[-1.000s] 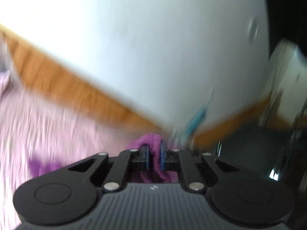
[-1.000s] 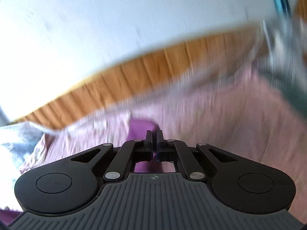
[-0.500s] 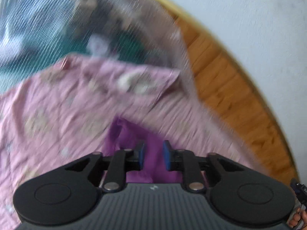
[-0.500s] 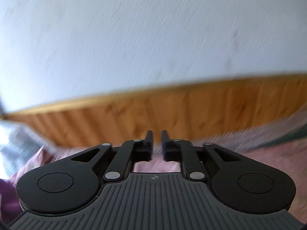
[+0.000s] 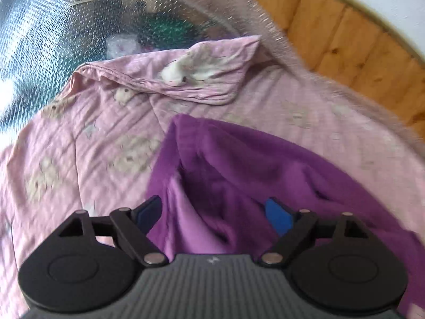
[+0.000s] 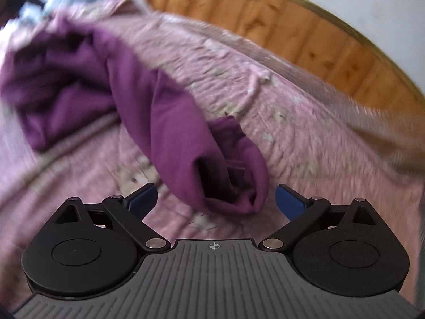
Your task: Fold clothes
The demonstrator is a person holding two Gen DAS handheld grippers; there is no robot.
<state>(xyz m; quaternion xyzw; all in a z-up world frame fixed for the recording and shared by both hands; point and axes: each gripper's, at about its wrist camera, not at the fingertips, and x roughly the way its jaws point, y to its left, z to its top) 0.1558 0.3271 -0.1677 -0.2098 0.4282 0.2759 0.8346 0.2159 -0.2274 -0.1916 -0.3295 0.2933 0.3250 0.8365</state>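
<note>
Purple garment (image 5: 239, 164) on pink bedsheet (image 5: 79, 138)

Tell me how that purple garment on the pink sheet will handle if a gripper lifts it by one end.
The purple garment lies crumpled in soft folds, so it will probably droop and trail rather than hold shape. It looks like thin knit, likely light. Its open sleeve end may unroll or slide on the pink sheet.

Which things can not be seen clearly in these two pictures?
- Left wrist view: the near part of the purple garment is hidden behind the left gripper.
- Left wrist view: dark things behind the mesh are blurred.
- Right wrist view: the garment's far end is motion-blurred.
</note>
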